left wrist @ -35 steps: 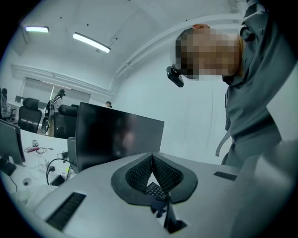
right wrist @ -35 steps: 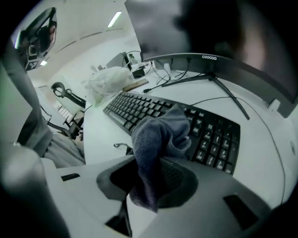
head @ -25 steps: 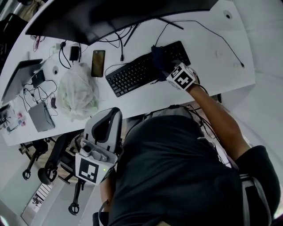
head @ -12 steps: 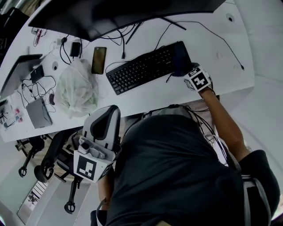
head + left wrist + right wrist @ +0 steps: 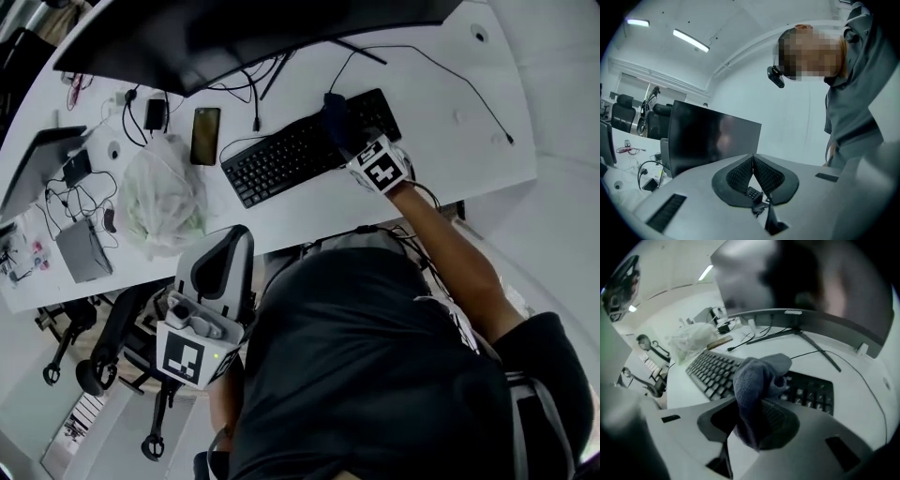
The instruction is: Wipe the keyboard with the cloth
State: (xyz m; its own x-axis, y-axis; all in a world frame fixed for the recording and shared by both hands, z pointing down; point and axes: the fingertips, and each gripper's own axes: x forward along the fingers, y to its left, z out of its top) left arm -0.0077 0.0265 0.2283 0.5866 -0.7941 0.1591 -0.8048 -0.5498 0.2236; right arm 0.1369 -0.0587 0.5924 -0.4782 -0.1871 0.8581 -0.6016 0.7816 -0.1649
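Right gripper (image 5: 757,420) clamped on dark cloth (image 5: 755,380), with the bunched wad sticking out past the jaws and sitting over the keys right of the middle of the keyboard (image 5: 281,157). Left gripper (image 5: 753,171) jaws pressed together, nothing between, held well off the keyboard's near side, past the desk (image 5: 441,94) edge. Phone (image 5: 205,135) and plastic bag (image 5: 167,192) left of keyboard, monitor (image 5: 234,33) behind it.
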